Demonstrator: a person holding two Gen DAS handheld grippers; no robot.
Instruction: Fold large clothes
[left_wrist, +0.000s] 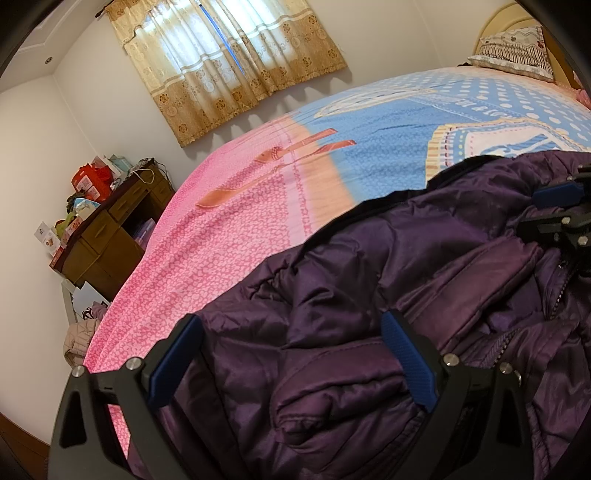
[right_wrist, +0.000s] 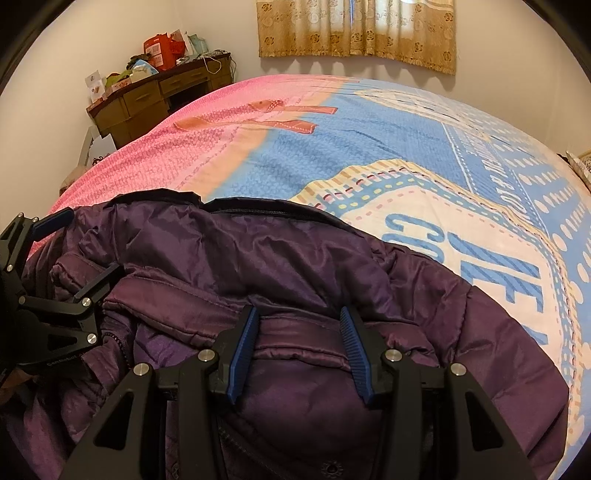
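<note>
Purple padded jacket (left_wrist: 369, 295) lies bunched on the bed (left_wrist: 258, 206), at its near edge; left gripper (left_wrist: 291, 354) hovers spread wide over the jacket, right gripper (right_wrist: 299, 350) beside it, fingers apart, straddling a fold

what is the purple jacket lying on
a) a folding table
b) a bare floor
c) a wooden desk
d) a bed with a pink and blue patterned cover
d: the purple jacket is spread across the bed cover, pink on one side and blue on the other; the wooden desk stands apart against the wall.
</note>
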